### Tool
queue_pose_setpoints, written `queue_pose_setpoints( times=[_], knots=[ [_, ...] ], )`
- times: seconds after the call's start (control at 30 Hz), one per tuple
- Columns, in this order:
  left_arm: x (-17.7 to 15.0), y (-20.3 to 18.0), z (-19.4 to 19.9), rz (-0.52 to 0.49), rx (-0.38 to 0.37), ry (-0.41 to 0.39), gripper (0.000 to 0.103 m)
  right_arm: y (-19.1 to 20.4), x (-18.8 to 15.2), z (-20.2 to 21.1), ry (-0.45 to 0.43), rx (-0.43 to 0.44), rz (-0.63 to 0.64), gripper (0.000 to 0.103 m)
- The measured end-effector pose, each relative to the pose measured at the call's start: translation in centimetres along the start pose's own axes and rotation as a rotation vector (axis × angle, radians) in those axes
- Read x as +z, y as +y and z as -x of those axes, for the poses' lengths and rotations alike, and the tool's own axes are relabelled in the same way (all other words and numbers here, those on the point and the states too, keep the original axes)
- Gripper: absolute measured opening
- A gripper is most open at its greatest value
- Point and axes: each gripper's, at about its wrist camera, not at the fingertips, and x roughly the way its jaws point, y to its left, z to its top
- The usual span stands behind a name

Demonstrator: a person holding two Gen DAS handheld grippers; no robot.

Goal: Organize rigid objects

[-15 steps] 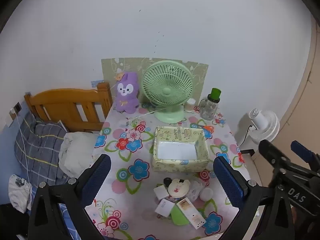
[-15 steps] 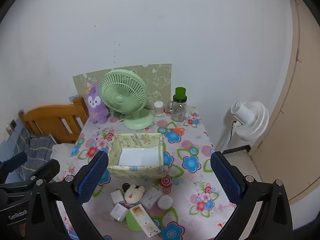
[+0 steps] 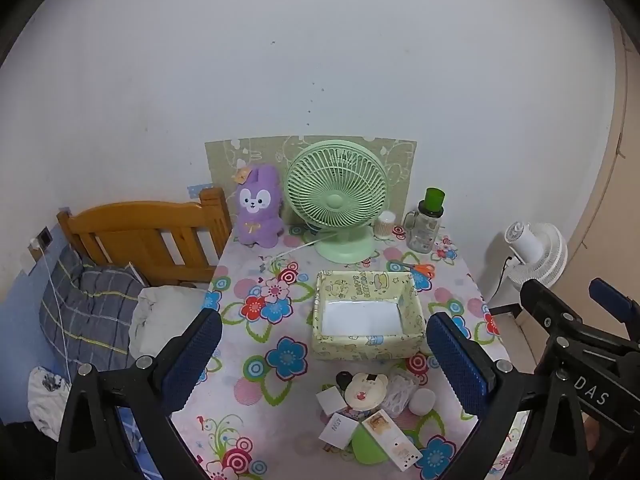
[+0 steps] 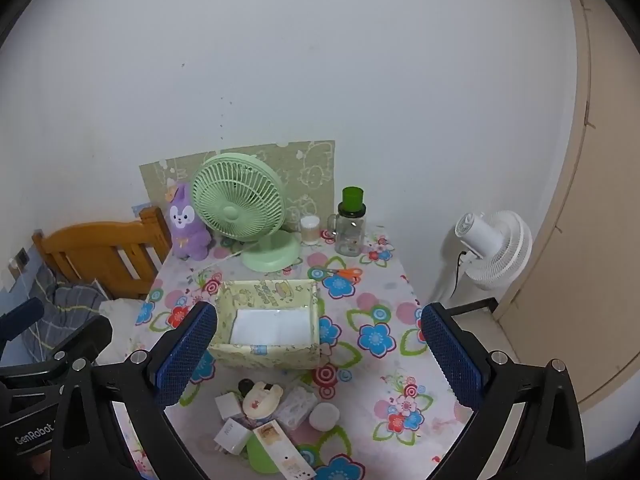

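Note:
A pale yellow patterned box [image 3: 368, 316] [image 4: 268, 324] stands empty with a white floor in the middle of the flowered table [image 3: 256, 312]. In front of it lies a heap of small items: a cream bear-shaped case [image 3: 366, 390] [image 4: 262, 398], white cubes [image 3: 338, 428], a white round puck [image 3: 422, 400] [image 4: 324, 416], a clear packet, a green lid and a long printed carton [image 3: 394, 438] [image 4: 286, 452]. My left gripper [image 3: 324, 354] and right gripper [image 4: 316, 350] both hover above the table, wide open, nothing between the fingers. The right gripper's body shows at the left wrist view's right edge.
At the back stand a green table fan [image 3: 338, 200], a purple plush rabbit [image 3: 258, 208], a small jar [image 3: 385, 225] and a green-capped glass bottle [image 3: 426, 220]. Orange scissors [image 3: 418, 267] lie behind the box. A wooden bed head [image 3: 148, 236] is left, a white floor fan [image 3: 536, 252] right.

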Motion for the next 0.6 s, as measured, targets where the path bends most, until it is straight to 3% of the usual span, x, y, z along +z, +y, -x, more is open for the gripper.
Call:
queue_pose_setpoints(
  times=[0.6],
  knots=[
    [-0.2,0.7,-0.7,0.018,-0.005,0.000,0.103,1.2,-0.1,-0.4,-0.019,-0.016,0.021,0.103]
  ],
)
